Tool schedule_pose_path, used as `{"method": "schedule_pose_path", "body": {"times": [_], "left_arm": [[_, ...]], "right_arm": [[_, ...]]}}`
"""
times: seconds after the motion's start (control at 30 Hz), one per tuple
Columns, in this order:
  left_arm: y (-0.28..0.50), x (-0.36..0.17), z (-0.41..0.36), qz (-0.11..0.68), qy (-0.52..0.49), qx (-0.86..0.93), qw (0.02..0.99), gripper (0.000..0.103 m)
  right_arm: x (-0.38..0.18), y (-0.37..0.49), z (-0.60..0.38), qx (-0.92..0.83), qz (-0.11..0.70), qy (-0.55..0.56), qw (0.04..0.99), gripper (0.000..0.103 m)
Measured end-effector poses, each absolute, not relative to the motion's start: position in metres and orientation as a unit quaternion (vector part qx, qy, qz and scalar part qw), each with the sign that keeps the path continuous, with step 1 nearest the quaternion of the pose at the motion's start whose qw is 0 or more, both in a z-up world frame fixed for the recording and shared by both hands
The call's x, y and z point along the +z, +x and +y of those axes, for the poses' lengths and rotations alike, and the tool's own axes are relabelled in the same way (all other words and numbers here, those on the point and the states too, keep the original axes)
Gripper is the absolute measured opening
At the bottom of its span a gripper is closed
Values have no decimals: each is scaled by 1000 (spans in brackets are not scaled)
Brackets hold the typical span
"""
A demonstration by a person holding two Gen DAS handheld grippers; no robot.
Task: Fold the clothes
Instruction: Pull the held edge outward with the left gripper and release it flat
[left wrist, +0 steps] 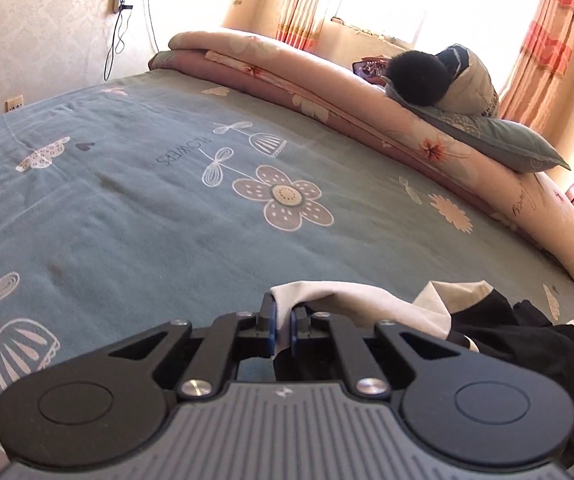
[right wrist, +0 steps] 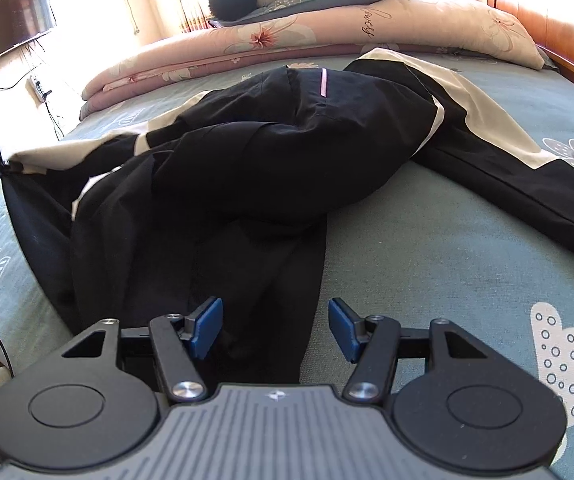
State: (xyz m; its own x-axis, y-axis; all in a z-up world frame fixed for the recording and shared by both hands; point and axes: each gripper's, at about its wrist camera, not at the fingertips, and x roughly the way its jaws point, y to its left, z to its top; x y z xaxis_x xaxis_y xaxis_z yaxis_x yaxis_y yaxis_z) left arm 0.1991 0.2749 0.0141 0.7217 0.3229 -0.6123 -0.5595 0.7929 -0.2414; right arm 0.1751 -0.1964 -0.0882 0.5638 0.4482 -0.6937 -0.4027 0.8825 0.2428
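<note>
My left gripper (left wrist: 283,330) is pinched on a cream edge of the black-and-cream garment (right wrist: 255,152), which lies rumpled on the bedsheet (left wrist: 167,208), on the near side of the rolled pink quilt (right wrist: 287,36). My right gripper (right wrist: 275,328) hangs spread wide over the garment's near black edge, holding nothing. I judge I should take that edge fully between both pads, then draw it taut against my left grip. Only the right view shows the garment's whole sprawl; the left shows the pinch itself.
</note>
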Motion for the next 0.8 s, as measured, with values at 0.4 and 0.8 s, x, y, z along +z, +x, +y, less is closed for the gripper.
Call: {"method": "schedule_pose_path", "body": {"times": [0.4,0.8], "left_arm": [[275,45,356,251,-169,333,893,5],[343,-19,422,352,-127,386,843,13]], "right_arm": [[-96,204,-192,224,407,11,885,63],[-105,234,-191,212,415,-4,885,64]]}}
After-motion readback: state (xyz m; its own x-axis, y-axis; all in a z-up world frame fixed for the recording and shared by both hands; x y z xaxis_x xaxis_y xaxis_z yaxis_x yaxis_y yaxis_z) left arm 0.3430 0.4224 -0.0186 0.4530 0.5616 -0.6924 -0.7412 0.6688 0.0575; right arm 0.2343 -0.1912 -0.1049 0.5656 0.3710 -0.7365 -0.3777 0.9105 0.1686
